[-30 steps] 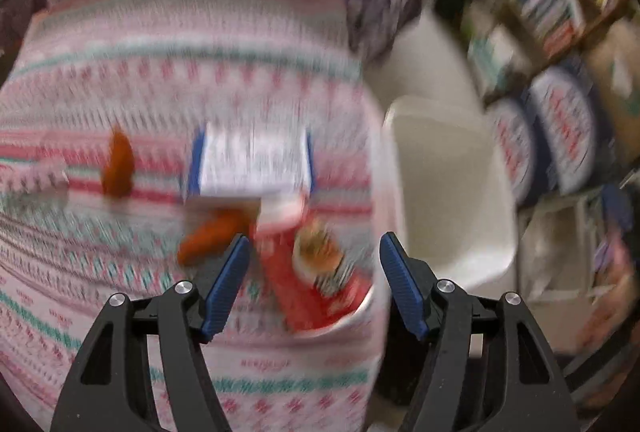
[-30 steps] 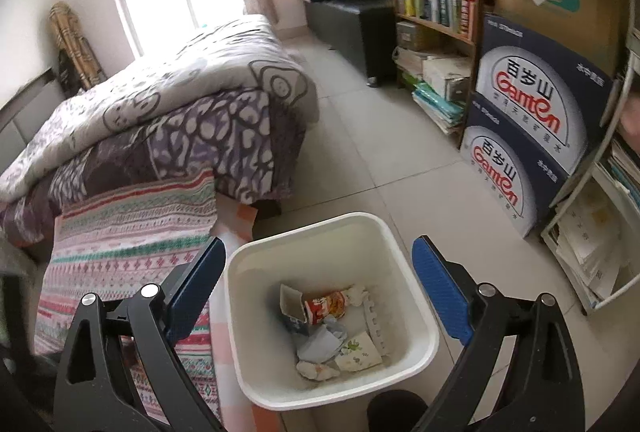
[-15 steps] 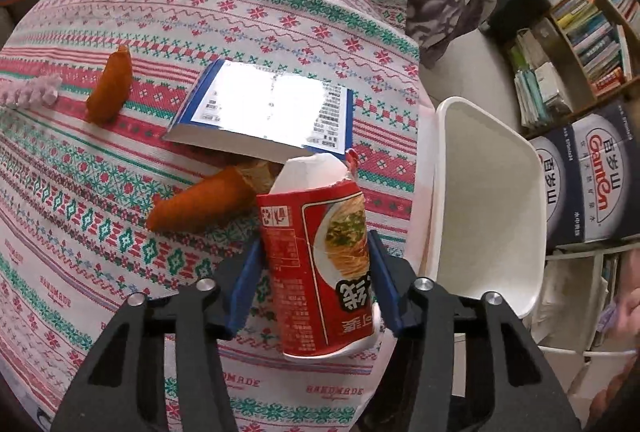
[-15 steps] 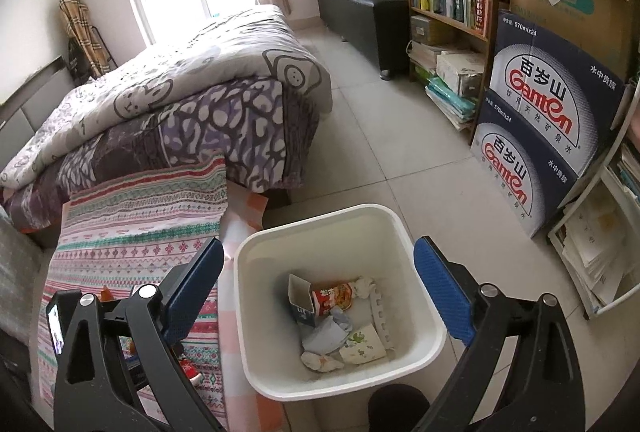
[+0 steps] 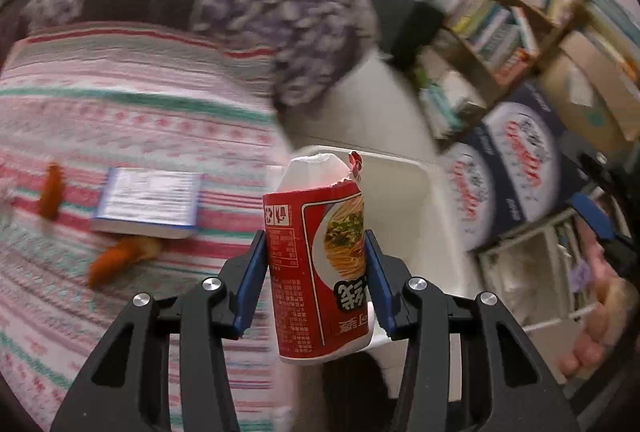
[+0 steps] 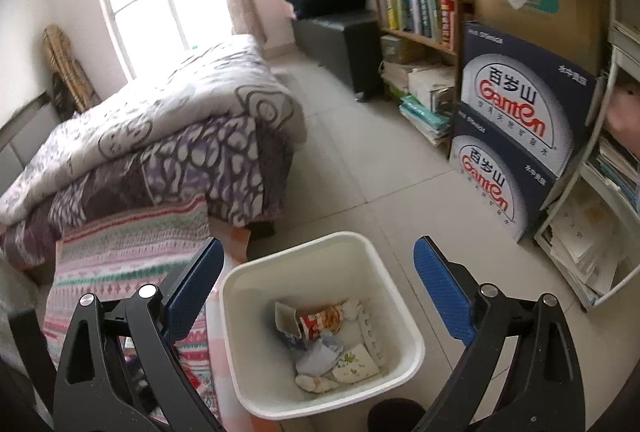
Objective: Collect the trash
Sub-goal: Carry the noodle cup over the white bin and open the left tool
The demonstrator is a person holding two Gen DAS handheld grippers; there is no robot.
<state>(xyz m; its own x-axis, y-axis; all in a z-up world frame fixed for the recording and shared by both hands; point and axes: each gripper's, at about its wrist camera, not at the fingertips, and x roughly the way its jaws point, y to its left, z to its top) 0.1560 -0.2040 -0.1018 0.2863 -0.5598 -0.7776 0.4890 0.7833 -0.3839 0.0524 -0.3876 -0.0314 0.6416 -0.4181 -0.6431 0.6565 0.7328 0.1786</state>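
Left gripper [image 5: 316,268]: jaws just closed, now clamped on the red noodle cup [image 5: 320,264].
Cup: lifted off the striped cloth [image 5: 120,120], near the white bin [image 6: 404,328].
Right gripper [image 6: 316,292]: wide apart, empty, above the bin.
Meaning: the drop comes next.

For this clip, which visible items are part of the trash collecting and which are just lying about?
Part of the job:
- red noodle cup, clamped in the left gripper
- white bin, with trash inside
- right gripper, jaws open above the bin

Lying about:
- book on the striped cloth
- orange pieces, possibly trash; too blurred to tell
- blue boxes
- bookshelf
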